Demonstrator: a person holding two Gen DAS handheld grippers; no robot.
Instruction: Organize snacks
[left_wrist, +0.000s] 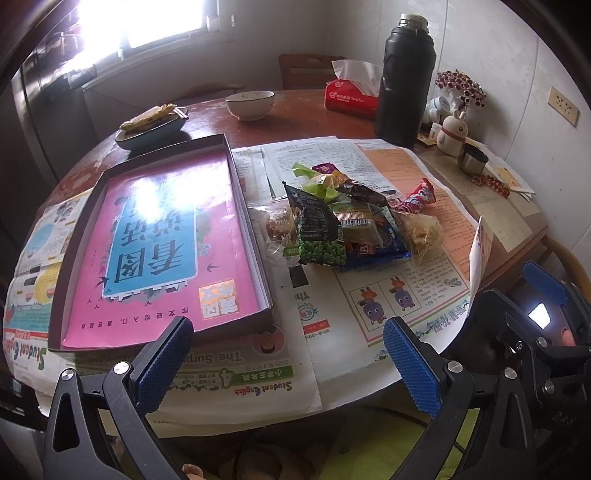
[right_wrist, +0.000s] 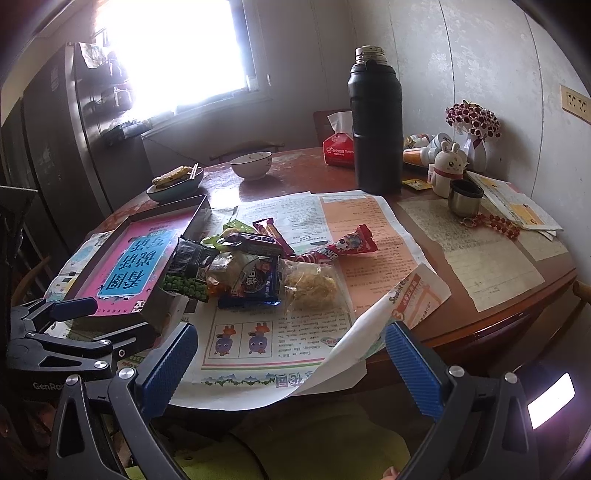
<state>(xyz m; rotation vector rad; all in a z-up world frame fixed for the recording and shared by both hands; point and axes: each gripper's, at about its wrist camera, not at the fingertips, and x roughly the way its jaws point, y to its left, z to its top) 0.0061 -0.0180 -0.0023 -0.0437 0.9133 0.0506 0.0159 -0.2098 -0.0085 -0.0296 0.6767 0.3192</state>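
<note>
A heap of light, crinkly snack packets (left_wrist: 343, 221), best pinched at a sealed edge, is shown on the newspaper-covered bench (left_wrist: 369, 317) beside the dark tray (left_wrist: 255, 236), both the left gripper (left_wrist: 288, 365) and right gripper (right_wrist: 291, 369) being held spread and empty.

Snack packets (left_wrist: 343, 221) heaped on newspaper (left_wrist: 413, 295), beside pink-lined tray (left_wrist: 251, 229).

Snack pile (left_wrist: 343, 218) is set on newspaper (left_wrist: 406, 295), just right of the tray (left_wrist: 255, 236); flask (left_wrist: 404, 77) stands behind the tray's right, bowl (left_wrist: 250, 104) behind it.
</note>
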